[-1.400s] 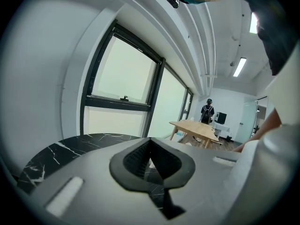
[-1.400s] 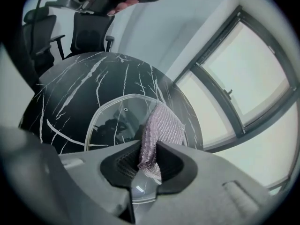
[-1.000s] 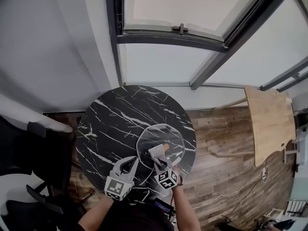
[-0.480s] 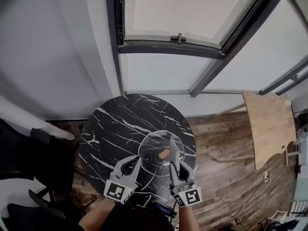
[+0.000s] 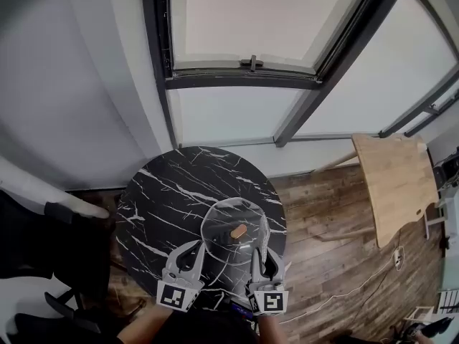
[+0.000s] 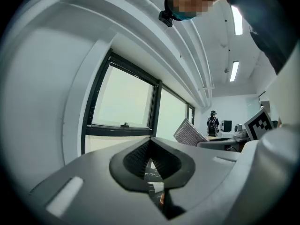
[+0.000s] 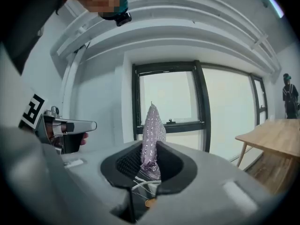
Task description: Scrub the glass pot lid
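The glass pot lid (image 5: 235,224) lies flat on the marble surface (image 5: 161,185), both tools hovering at its near edge — the right gripper (image 5: 259,255) has its jaws pinching a glittery scrub cloth (image 7: 151,135) ready to wipe, the left gripper (image 5: 192,248) has its jaws shut, empty.

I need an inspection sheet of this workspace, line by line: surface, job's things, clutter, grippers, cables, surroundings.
surface: round black marble table, bearing the lid.
job's things: glass lid flat on the marble table, knob up; scourer in the right gripper.
clutter: nothing seen.
grippers: left gripper jaws shut, empty; right gripper jaws shut on the scourer; neither touches the lid.
cables: white cable on the floor, right of the marble table.
surroundings: window, wooden table, plank floor.
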{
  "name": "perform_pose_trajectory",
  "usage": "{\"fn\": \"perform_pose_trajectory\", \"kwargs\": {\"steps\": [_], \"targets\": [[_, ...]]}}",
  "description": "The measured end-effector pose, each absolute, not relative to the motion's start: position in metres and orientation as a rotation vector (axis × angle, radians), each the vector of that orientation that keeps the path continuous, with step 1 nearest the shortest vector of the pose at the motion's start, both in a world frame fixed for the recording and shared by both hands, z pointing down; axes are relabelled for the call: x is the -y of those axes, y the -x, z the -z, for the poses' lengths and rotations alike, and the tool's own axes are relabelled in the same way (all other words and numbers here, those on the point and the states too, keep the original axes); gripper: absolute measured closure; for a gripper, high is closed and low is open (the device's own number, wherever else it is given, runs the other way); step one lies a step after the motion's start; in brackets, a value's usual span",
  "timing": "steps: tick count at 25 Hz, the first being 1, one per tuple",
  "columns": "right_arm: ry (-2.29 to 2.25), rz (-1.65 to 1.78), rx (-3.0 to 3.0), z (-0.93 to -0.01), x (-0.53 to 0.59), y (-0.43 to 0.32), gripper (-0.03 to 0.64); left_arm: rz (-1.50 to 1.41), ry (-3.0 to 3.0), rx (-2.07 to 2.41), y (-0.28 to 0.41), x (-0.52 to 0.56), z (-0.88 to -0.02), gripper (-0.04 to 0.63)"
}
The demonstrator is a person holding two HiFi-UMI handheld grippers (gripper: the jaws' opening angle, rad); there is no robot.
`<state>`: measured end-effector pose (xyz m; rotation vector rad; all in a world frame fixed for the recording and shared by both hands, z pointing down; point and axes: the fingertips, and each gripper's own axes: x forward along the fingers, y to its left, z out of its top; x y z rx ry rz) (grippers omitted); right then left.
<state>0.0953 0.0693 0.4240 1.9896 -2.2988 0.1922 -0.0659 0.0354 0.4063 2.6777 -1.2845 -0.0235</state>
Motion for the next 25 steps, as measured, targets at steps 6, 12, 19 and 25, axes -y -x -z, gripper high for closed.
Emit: {"fn": "perform_pose_trajectory", "kwargs": {"steps": [6, 12, 19, 25], "targets": [[-2.013, -0.176, 2.297, -0.415, -0.076, -0.098, 0.544, 0.017, -2.706, 1.207, 0.053, -0.053, -0.399, 0.594], [-2.031, -0.157, 2.305, -0.400, -0.082, -0.096, 0.545, 0.037, -2.695, 1.230, 0.056, -0.055, -0.389, 0.594], [-2.023, -0.187, 2.316, -0.390, -0.095, -0.086, 0.545, 0.083, -2.697, 1.252, 0.064, -0.050, -0.369, 0.594], [-2.031, -0.195, 2.313, -0.388, -0.101, -0.082, 0.545, 0.093, -2.705, 1.259, 0.071, -0.047, -0.362, 0.594]]}}
